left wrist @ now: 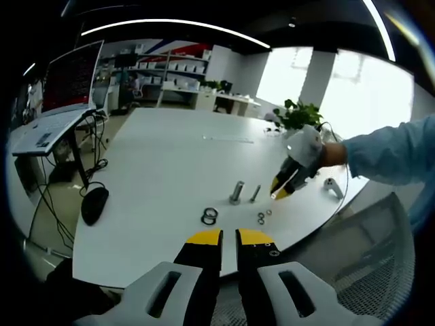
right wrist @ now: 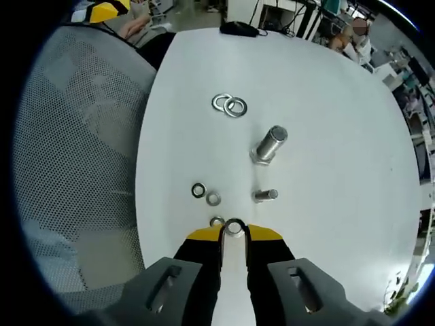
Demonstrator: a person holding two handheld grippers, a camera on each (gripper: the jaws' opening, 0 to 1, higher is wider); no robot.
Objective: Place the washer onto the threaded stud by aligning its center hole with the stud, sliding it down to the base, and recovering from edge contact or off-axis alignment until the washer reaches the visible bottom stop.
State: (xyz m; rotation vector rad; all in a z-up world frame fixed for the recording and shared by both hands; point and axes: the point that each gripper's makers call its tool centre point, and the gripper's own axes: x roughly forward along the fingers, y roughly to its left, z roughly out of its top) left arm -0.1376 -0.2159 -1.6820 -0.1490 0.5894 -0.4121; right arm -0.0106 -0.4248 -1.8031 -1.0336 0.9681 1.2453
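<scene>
No readable brand or label anywhere; the laptop (left wrist: 64,85) screen at left of the left gripper view has red text too small to read. Right gripper (right wrist: 234,229) has black jaws with yellow tips, closed on a small shiny metal washer (right wrist: 234,227) held on edge between the tips, low over the white table (right wrist: 326,88). Ahead of it stands the small threaded stud (right wrist: 266,195), short, grey metal, and further on the large stud (right wrist: 268,145), a thick smooth metal cylinder on a wider base, upright. Three small loose washers on the table near the jaws: dark ring (right wrist: 198,190), silver one (right wrist: 213,199) just beside it, another (right wrist: 217,221) touching the left jaw tip's edge as far as can be told. Two large flat steel washers (right wrist: 229,105) overlap beyond the big stud. Left gripper (left wrist: 229,238), same yellow-tipped black jaws on white plastic bodies, jaws nearly together with a thin gap, holding nothing, hanging off the table's near edge. In its view the right gripper (left wrist: 283,188) comes in from the right, held by a hand in a light blue sleeve (left wrist: 387,153). Grey mesh chair (right wrist: 75,149) beside the table, black mouse (left wrist: 94,204) on the left edge, potted plant (left wrist: 298,114) at the back.
</scene>
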